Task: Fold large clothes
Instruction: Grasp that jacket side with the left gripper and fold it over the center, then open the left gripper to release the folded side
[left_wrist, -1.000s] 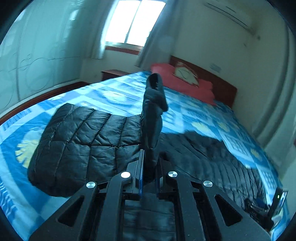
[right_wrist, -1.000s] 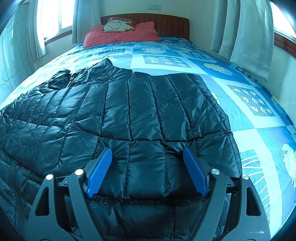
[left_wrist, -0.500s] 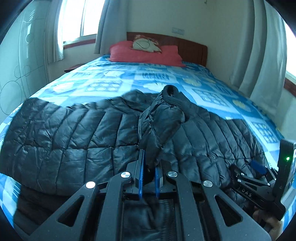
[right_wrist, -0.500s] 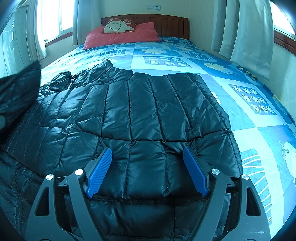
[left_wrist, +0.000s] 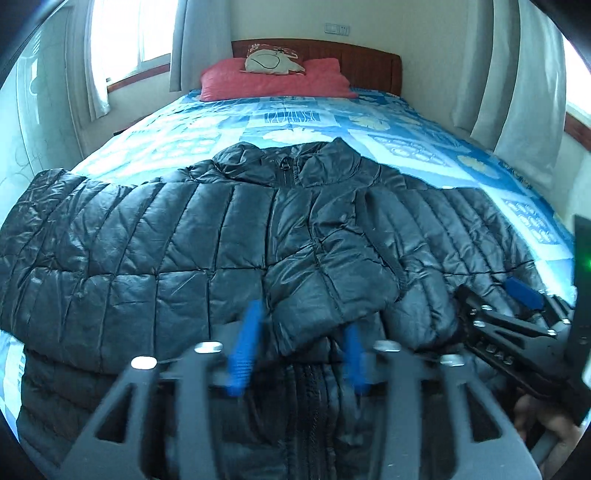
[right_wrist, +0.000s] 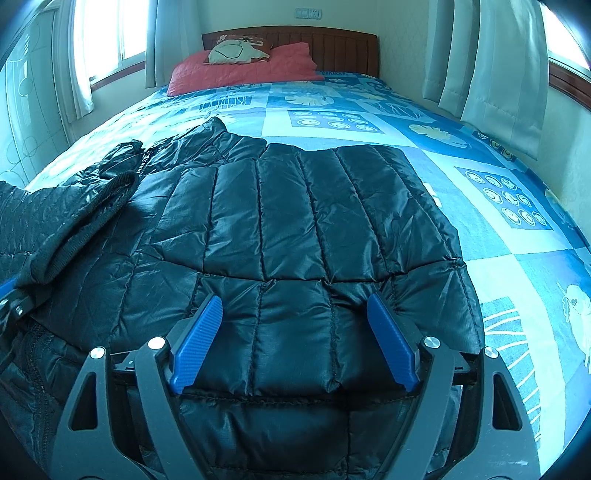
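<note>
A black quilted puffer jacket (left_wrist: 184, 240) lies spread on the bed, collar toward the headboard. One sleeve (left_wrist: 325, 269) is folded across its front, and its cuff end rests between the blurred blue pads of my left gripper (left_wrist: 299, 350). Those jaws are opening and no longer press the cloth. In the right wrist view the same sleeve (right_wrist: 74, 221) lies at the left over the jacket (right_wrist: 295, 221). My right gripper (right_wrist: 295, 343) hangs open just above the jacket's right side, nothing between its fingers. It also shows at the right of the left wrist view, right gripper (left_wrist: 491, 295).
The bed's blue patterned cover (left_wrist: 295, 118) stretches to red pillows (left_wrist: 273, 77) and a wooden headboard (right_wrist: 332, 44). Grey curtains (left_wrist: 517, 92) hang close along the right side, a window (right_wrist: 99, 37) on the left. A hand (left_wrist: 546, 432) shows at the bottom right.
My left gripper has carried the sleeve across and down onto the jacket's front, and its jaws have parted from the sleeve. The right gripper has stayed where it was, open.
</note>
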